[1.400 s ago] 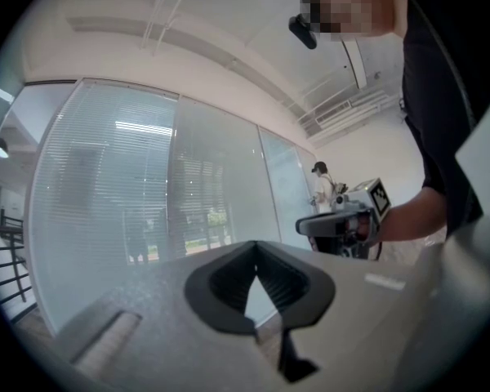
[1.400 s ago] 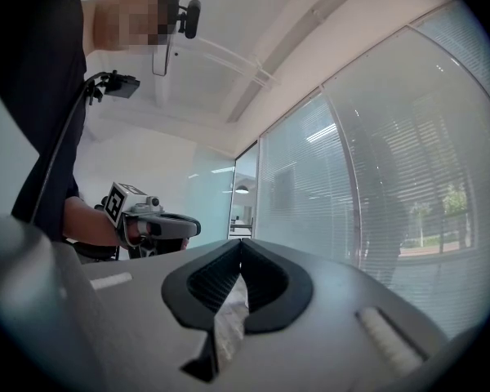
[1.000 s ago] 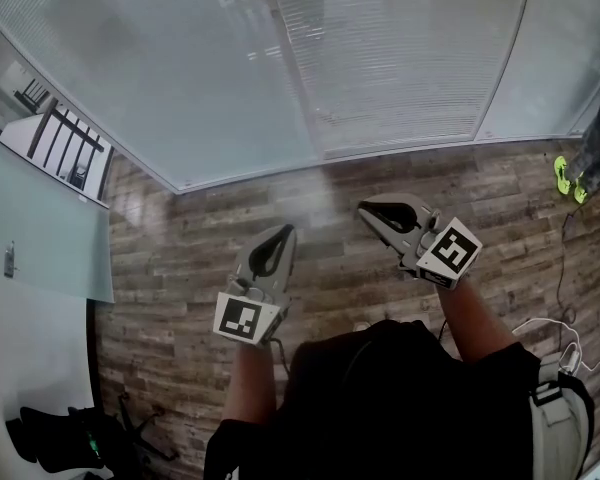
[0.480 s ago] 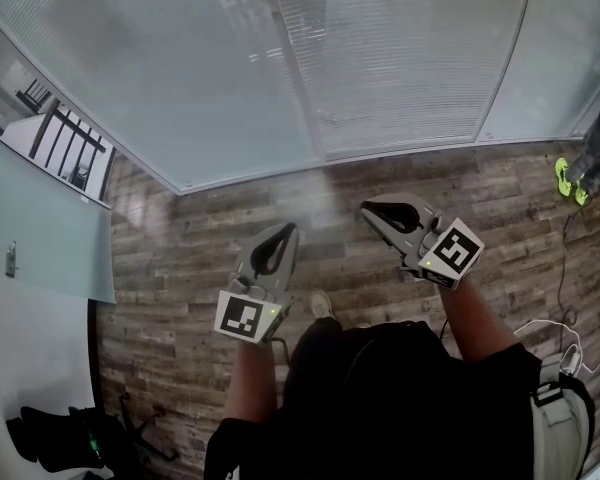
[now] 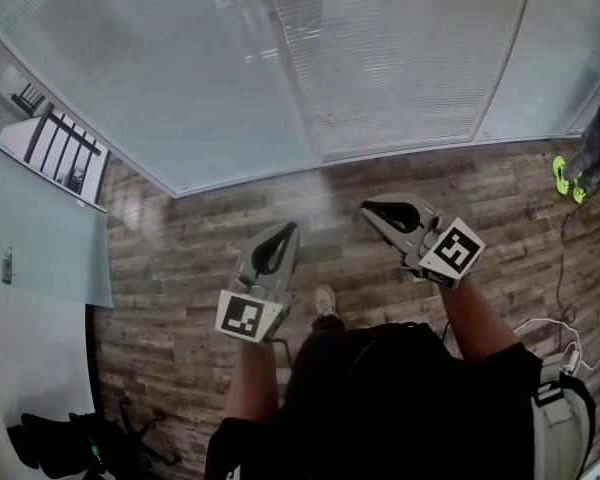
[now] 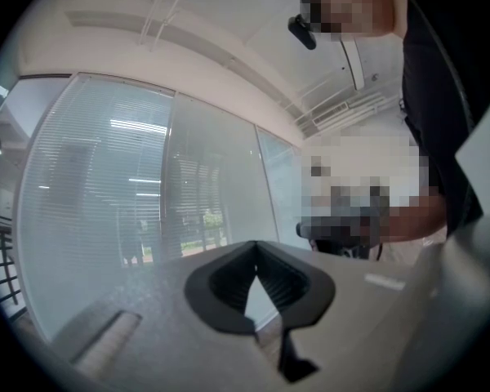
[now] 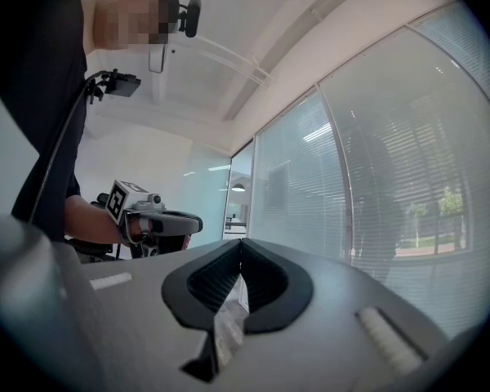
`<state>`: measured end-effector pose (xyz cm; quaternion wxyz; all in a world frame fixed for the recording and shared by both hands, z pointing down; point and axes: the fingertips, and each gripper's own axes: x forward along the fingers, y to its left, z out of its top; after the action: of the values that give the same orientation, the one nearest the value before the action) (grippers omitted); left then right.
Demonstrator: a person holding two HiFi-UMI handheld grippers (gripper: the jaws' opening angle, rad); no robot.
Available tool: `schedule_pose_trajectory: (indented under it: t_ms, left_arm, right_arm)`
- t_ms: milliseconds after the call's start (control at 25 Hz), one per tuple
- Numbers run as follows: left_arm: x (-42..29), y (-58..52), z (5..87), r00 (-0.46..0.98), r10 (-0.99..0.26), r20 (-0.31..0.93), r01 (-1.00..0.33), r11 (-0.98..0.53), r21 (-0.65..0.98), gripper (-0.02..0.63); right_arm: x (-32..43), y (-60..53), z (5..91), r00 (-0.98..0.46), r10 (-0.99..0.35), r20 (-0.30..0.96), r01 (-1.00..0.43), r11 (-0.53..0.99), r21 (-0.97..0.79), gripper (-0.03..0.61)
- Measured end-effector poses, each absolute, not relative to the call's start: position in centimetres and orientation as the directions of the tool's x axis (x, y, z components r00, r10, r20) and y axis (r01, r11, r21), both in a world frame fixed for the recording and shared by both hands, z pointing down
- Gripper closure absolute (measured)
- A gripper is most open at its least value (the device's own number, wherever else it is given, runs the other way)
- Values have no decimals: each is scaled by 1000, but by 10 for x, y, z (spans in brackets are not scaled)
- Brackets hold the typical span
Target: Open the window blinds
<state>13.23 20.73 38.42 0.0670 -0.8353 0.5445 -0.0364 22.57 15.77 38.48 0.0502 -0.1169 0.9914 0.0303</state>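
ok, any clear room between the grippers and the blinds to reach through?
Free: bare wood floor between the left gripper, the right gripper and the blinds. Crowded: cables on the floor at right, dark gear at lower left.

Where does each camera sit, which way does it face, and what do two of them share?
Head view: on the person's head, looking steeply down at wood floor and blinds; shows torso, left gripper, right gripper.
Left gripper view: on the left gripper, along its shut jaws toward the blinds; torso at right.
Right gripper view: on the right gripper, along its shut jaws; blinds right, left gripper left.
Shared: blinds in all three.
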Motion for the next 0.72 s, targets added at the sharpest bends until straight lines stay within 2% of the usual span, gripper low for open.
schedule_pose_trajectory:
  t_ms: [720]
  left_arm:
    - [104, 159, 382, 429, -903, -17, -894, -422, -148, 609]
  right_arm:
    - [195, 118, 386, -968, -233, -89, -238, 970, 51, 574]
